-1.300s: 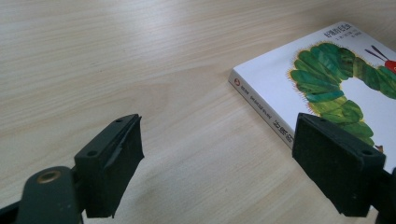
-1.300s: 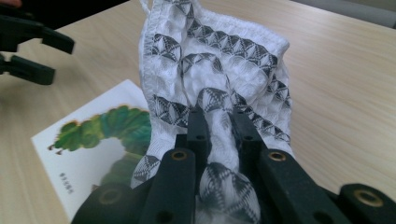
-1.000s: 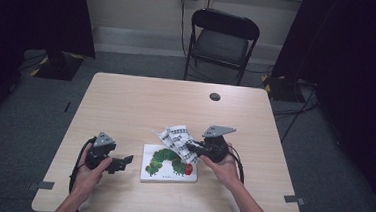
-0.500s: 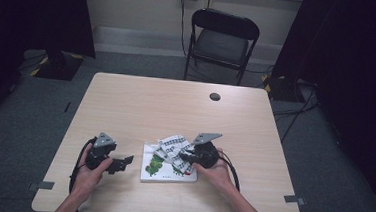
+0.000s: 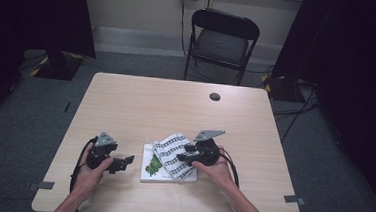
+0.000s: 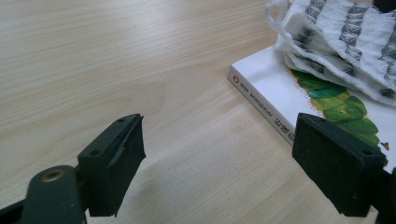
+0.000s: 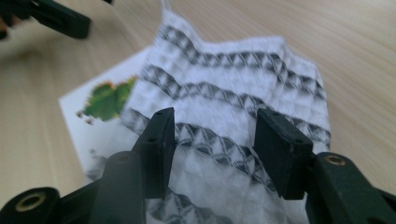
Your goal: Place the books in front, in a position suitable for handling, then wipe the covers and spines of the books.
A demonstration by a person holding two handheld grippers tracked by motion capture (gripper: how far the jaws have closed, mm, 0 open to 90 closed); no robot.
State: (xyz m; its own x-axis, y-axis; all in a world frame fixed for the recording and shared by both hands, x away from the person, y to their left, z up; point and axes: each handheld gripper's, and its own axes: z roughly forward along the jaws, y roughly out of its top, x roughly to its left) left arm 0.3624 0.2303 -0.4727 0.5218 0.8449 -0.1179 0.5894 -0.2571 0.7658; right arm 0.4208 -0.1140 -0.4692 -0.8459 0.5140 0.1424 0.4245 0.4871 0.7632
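A white picture book (image 5: pixel 152 169) with a green caterpillar on its cover lies flat near the table's front middle. A folded white cloth (image 5: pixel 172 152) with grey zigzag stripes rests on the book's right part. My right gripper (image 5: pixel 182 157) hovers low over the cloth, open; in the right gripper view its jaws (image 7: pixel 215 140) stand apart with the cloth (image 7: pixel 233 88) spread under and beyond them. My left gripper (image 5: pixel 122 160) sits left of the book, open, pointing at it. In the left gripper view its gap (image 6: pixel 219 163) faces bare table beside the book's spine (image 6: pixel 261 105), under the cloth (image 6: pixel 345 32).
The wooden table (image 5: pixel 150 108) has a small dark round cap (image 5: pixel 215 96) at its far middle. A black folding chair (image 5: pixel 223 38) stands behind the far edge. Cables trail from both grippers toward the front edge.
The right gripper has moved left and down over the book, and the cloth now lies farther onto the cover. The left gripper has stayed put.
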